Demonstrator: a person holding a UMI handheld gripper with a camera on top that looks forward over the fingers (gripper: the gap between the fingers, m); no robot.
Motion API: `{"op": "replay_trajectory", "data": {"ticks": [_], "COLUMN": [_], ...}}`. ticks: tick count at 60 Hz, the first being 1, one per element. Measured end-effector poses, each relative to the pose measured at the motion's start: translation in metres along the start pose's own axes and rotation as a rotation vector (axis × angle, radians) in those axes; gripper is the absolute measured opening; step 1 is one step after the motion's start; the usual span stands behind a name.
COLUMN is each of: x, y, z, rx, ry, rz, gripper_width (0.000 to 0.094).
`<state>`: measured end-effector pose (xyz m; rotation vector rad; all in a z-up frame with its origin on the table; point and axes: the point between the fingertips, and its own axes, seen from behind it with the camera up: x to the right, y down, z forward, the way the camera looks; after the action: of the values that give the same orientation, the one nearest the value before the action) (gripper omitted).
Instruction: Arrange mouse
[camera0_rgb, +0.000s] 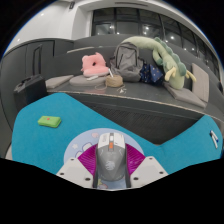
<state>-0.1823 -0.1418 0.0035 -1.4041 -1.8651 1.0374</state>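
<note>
My grey mouse (110, 157) sits at six o'clock between my two fingers, nose towards twelve o'clock. It has a scroll wheel and lies flat over a round magenta disc.

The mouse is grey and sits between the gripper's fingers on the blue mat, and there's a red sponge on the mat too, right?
Nearly. In the gripper view the sponge is green, not red. The rest holds: the grey mouse sits between the fingers of the gripper, on the blue mat.
</note>
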Motion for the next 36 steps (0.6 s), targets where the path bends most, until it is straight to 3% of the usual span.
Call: {"op": "replay_trajectory", "data": {"ticks": [5,9,14,16,25,36], "x": [-0.006,-0.008,0.005,0.005,-0.001,0.02], "y": [0.008,0.006,-0.01,-0.021,-0.045,-0.019], "z": [0.009,0.01,0.004,-0.004,-0.083,-0.221], "rx": [-0.014,-0.001,0.041,0.083,0.135,0.141], "ry": [-0.031,-0.039,0.017,0.013,-0.071,-0.118], "rz": [0.034,0.031,0.036,0.044,0.145,0.189], "gripper_width": [0.041,0.0509,0.088,0.0831,0.0852,0.0855]}}
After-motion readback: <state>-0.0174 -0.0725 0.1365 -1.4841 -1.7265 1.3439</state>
